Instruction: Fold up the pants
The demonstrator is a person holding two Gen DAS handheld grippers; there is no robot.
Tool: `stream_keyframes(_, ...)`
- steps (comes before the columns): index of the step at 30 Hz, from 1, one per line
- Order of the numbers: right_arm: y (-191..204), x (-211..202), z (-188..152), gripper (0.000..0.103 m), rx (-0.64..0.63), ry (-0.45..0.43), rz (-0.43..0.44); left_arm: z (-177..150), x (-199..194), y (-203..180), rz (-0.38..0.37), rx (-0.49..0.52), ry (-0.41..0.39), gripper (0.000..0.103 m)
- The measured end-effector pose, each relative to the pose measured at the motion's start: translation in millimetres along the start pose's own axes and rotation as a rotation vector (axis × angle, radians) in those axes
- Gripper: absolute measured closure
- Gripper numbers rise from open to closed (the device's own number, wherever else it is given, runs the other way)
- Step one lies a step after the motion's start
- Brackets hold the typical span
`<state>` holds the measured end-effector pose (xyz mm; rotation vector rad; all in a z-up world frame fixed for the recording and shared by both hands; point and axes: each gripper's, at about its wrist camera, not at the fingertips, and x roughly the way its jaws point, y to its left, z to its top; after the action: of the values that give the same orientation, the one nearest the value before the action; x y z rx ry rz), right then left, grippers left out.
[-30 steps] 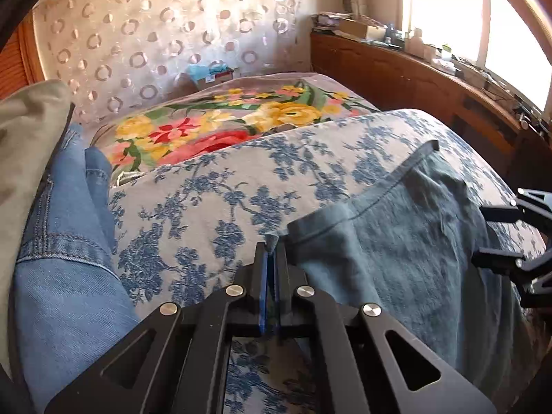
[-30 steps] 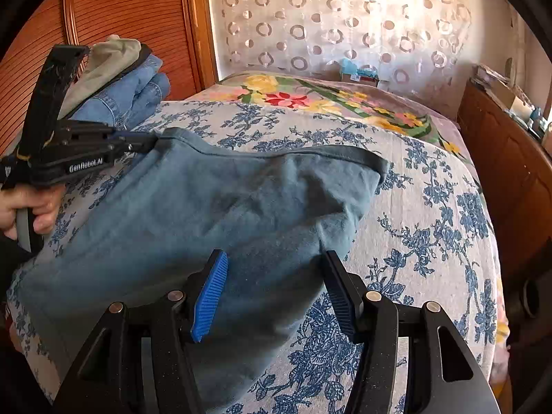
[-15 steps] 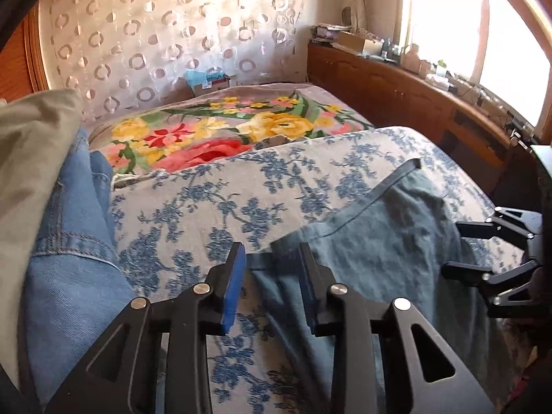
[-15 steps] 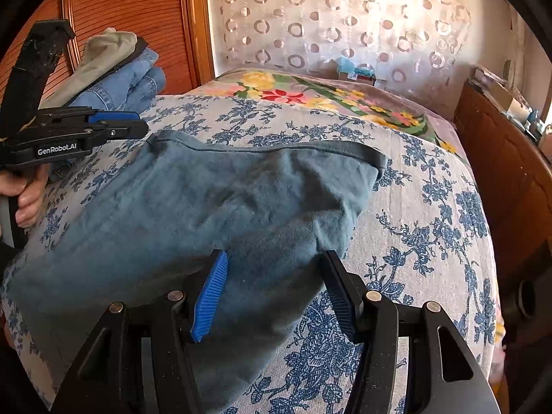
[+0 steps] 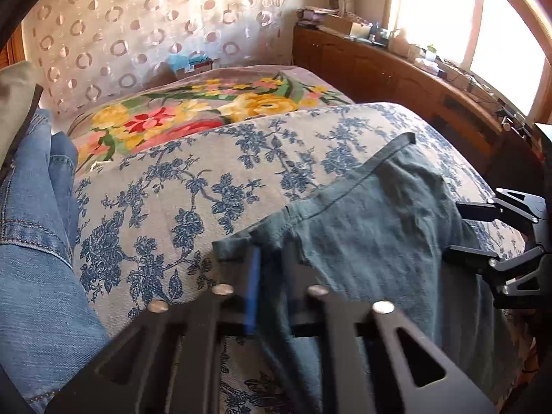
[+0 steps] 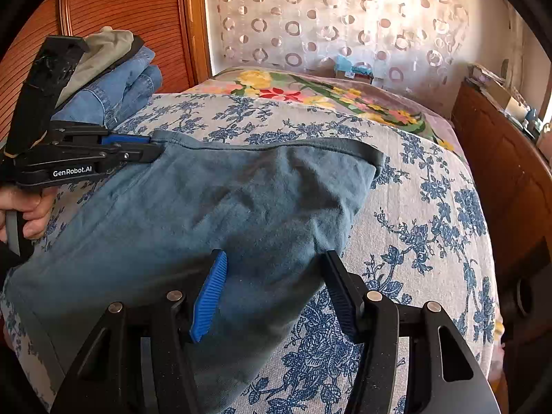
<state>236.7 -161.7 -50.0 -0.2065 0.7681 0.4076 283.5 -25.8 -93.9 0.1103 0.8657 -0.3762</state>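
While lying on the bedspread [image 6: 431,214], being pinched at a corner: pants [image 6: 220,214], left gripper [image 6: 151,148] just closing, right gripper [image 6: 276,289] spread.

Pants [image 6: 214,214] spread on the bedspread [image 6: 431,214], folded clothes stack [image 6: 114,82] behind left, cabinet [image 6: 507,158] along right

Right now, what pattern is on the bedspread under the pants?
Blue flowers on a pale ground, bedspread; clearest in the right wrist view.
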Motion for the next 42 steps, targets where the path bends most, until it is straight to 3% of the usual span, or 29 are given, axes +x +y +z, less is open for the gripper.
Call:
stream_keyframes(6,-0.7,-0.4,-0.4,0.043,0.0,0.0,0.001,2.7,-20.0,6.6,0.06,-0.016,-0.079,0.1)
stream_keyframes(8,-1.0,-0.6,-0.8,0.043,0.0,0.0,0.001,4.2,-18.0,10.7,0.091,-0.018,-0.058,0.1)
stream_keyframes(12,-0.8,-0.4,-0.5,0.043,0.001,0.0,0.001,0.4,-9.4,7.3,0.086,0.001,-0.012,0.099)
stream_keyframes(16,-2.0,-0.4,-0.8,0.043,0.003,0.0,0.0,-0.4,-8.1,5.9,0.098,-0.001,-0.002,0.08)
stream_keyframes(18,-2.1,-0.4,-0.8,0.043,0.003,0.0,0.0,-0.2,-11.9,6.3,0.082,-0.01,-0.016,0.058)
stream_keyframes(19,-2.3,-0.6,-1.0,0.043,0.003,0.0,0.0,-0.4,-14.1,5.8,0.071,-0.013,-0.022,0.056)
stream_keyframes(33,-8.4,-8.1,-3.2,0.043,0.035,-0.01,-0.009,-27.7,-28.4,-13.3,0.056,0.013,0.016,0.056)
stream_keyframes(42,4.9,-59.3,-27.8,0.043,0.056,-0.052,0.01,-50.2,-50.8,-21.1,0.043,0.015,0.007,0.056)
